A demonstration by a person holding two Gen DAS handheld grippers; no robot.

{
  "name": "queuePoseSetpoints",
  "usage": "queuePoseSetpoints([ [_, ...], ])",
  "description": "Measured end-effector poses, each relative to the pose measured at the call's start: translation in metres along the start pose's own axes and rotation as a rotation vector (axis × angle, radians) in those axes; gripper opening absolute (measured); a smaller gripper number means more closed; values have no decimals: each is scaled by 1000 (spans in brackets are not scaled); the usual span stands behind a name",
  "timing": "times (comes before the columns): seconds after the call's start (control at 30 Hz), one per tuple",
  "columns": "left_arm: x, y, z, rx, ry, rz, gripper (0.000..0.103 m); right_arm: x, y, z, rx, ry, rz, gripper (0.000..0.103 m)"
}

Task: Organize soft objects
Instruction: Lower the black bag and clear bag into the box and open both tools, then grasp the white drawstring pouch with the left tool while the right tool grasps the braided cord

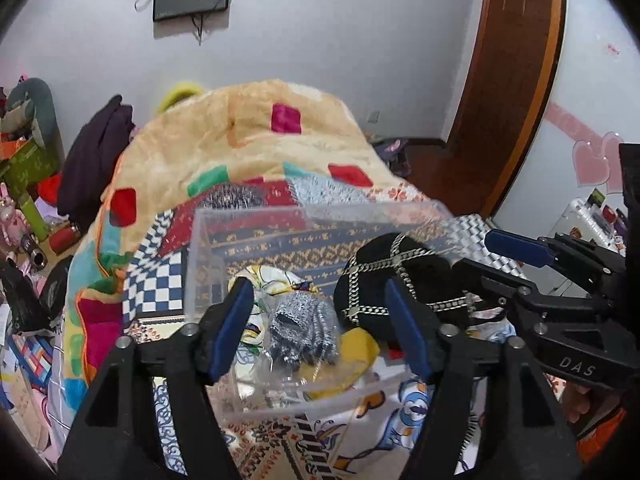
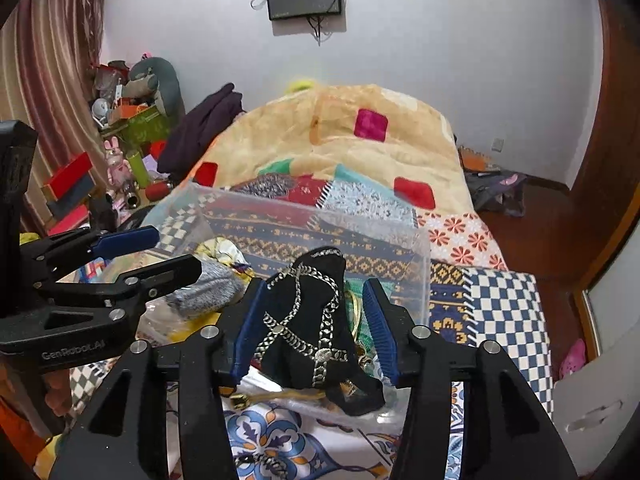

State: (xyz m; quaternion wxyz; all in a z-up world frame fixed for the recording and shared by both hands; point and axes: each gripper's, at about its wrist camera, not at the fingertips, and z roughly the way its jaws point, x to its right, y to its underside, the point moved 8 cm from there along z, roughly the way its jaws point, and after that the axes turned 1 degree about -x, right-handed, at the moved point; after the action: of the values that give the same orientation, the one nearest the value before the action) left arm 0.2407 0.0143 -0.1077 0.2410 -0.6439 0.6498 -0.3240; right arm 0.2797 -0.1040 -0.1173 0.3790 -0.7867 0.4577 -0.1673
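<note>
A clear plastic bin [image 1: 288, 216] [image 2: 392, 236] sits on the patterned bed. Inside it lie grey knit gloves in a clear bag [image 1: 302, 330] [image 2: 208, 288], a yellow patterned cloth [image 1: 264, 276], and a black pouch with a silver chain [image 1: 396, 276] [image 2: 308, 320]. My left gripper [image 1: 320, 328] is open over the gloves, its fingers either side of them, holding nothing. My right gripper [image 2: 316, 328] is open around the black pouch, whose left side lies against the left pad. It also shows from the side in the left wrist view [image 1: 516, 256].
A folded beige blanket with coloured squares [image 1: 240, 148] [image 2: 360, 140] lies behind the bin. Dark clothing [image 1: 96, 148] hangs at the left. Cluttered shelves and toys [image 2: 132, 132] stand at the left, a wooden door [image 1: 516, 80] at the right.
</note>
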Motion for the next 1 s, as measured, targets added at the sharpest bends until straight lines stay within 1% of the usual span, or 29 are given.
queuePoseSetpoints([
  [0.07,1,-1,-12,22,-5,10,71,-1,-3,-14,33,4,-8,60],
  [0.1,3,-1,-16,31,-8,15,72,-2,-4,-17,42,6,-12,60],
  [0.23,5,4,-39,64,-11,21,83,-6,-5,-40,80,4,-32,60],
  [0.33,6,9,-54,83,-4,20,88,-7,-4,-58,104,0,-40,61],
  [0.37,6,11,-58,87,-2,18,91,-7,-2,-63,110,-4,-40,61],
  [0.47,7,21,-70,97,8,12,93,-8,5,-72,112,-18,-37,62],
  [0.63,9,44,-77,70,39,-3,95,-11,28,-72,67,-33,-42,62],
  [0.77,12,67,-69,22,64,-23,95,-12,56,-60,-6,-40,-40,62],
  [0.87,15,86,-59,-20,68,-28,95,-11,77,-43,-71,-46,-32,62],
  [1.0,18,109,-46,-78,79,-35,95,-14,104,-20,-162,-93,-10,62],
])
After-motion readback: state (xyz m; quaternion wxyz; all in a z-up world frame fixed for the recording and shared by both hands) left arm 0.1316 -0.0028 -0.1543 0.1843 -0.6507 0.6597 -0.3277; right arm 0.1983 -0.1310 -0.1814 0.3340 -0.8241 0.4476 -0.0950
